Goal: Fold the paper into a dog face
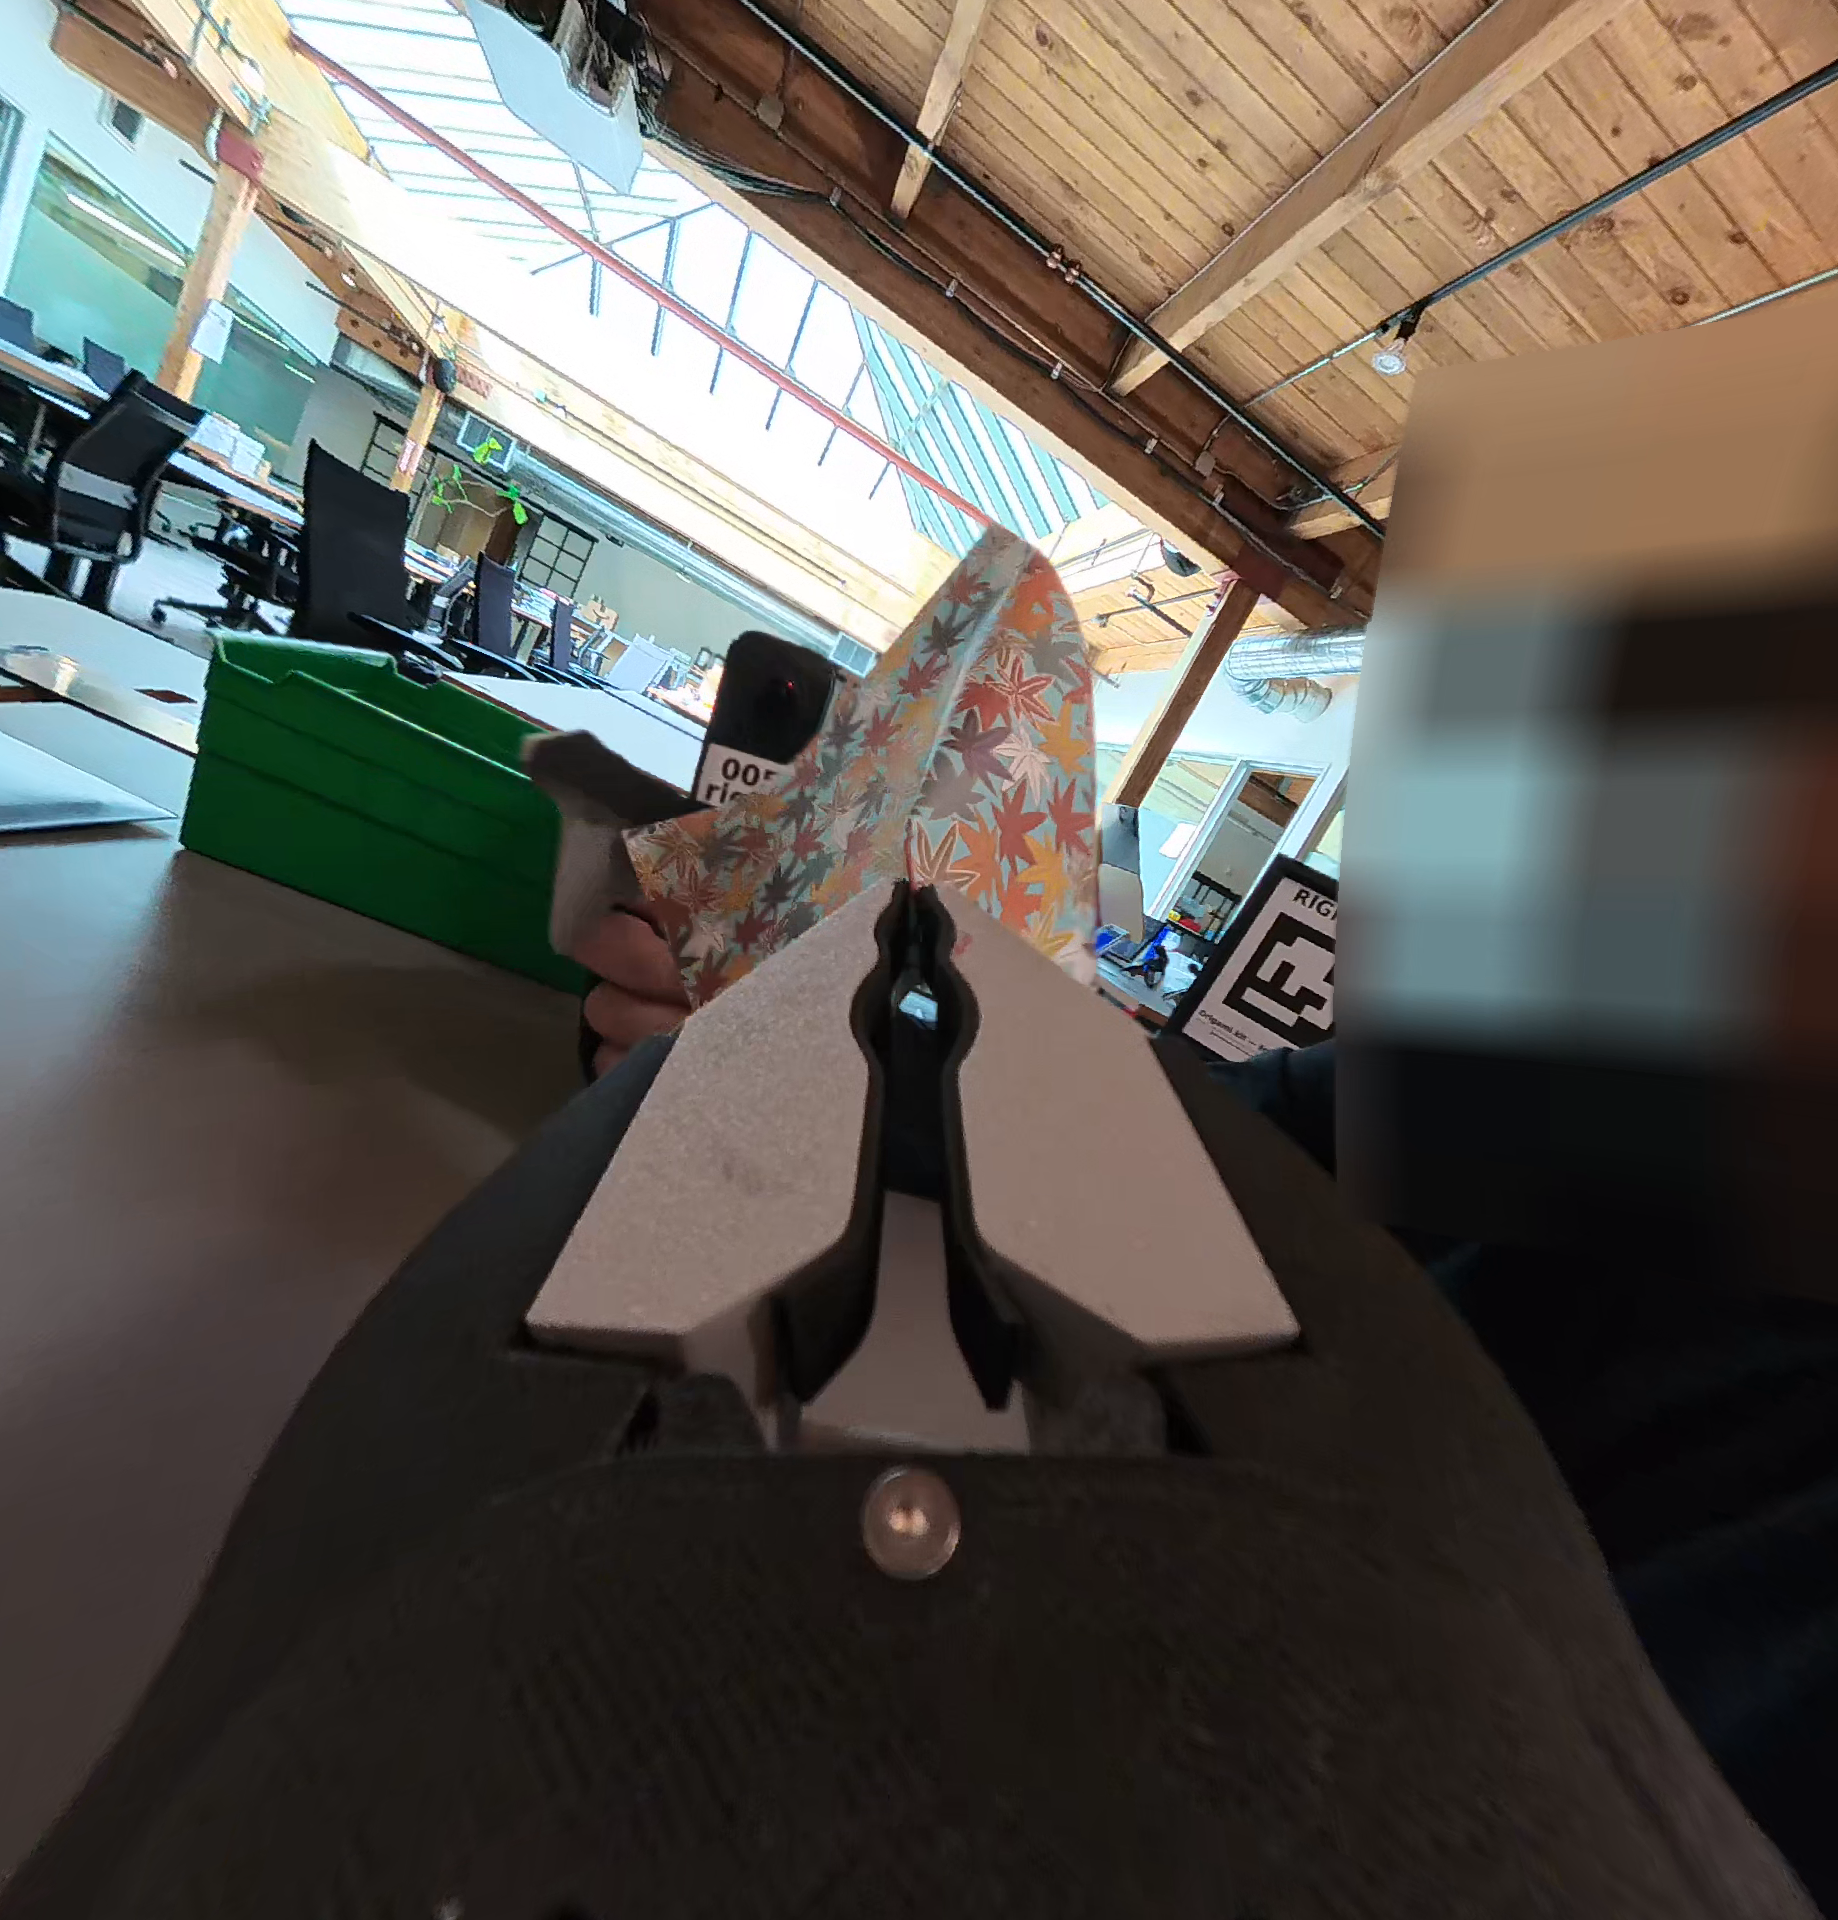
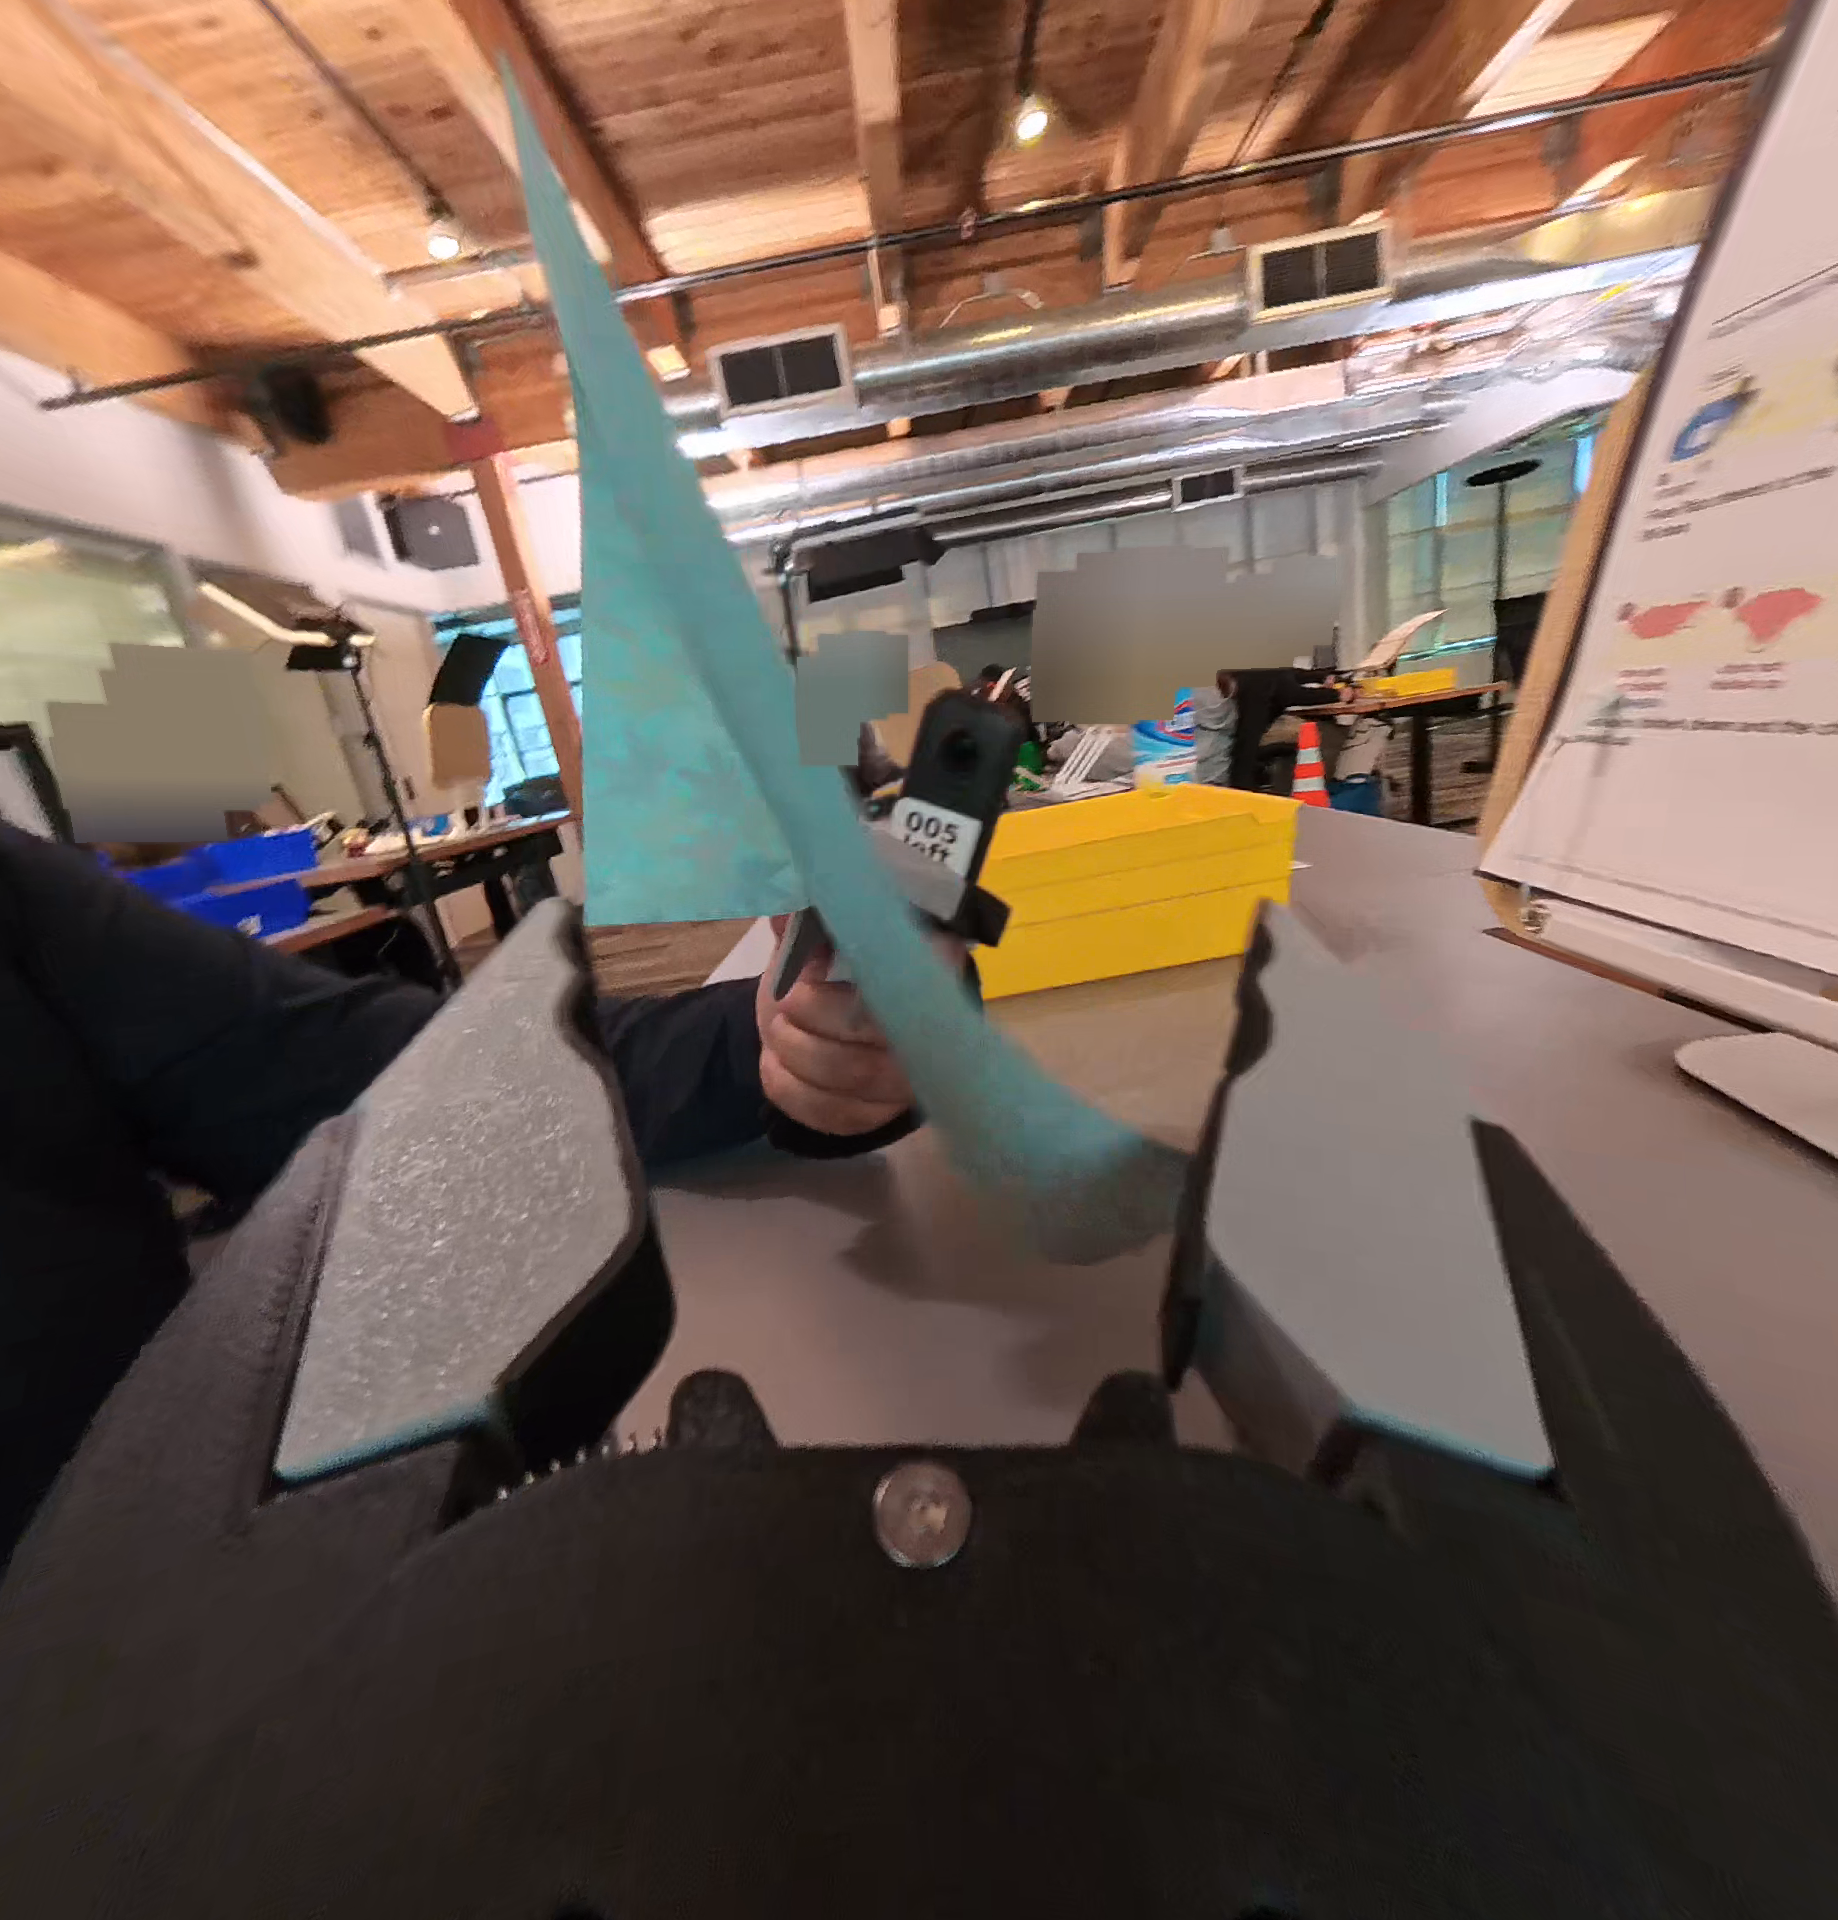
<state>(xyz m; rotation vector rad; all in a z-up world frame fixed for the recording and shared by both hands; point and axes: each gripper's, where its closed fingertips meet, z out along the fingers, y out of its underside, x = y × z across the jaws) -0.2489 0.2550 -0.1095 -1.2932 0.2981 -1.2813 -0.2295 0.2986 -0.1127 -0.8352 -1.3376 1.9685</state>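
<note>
The left tool (image 1: 910, 894) is pinching the paper (image 1: 894, 769) shut at its lower edge and holding it upright above the bench (image 1: 219, 1091), leaf-print side toward its camera. The right tool (image 2: 915, 1039) is standing wide, its jaws gripping nothing, with the teal back of the sheet curving down toward its 4 o'clock finger. To fold well, the open tool is judged to need a grip on the free corner near that finger, then to bring it across while the pinch is anchoring the crease.
</note>
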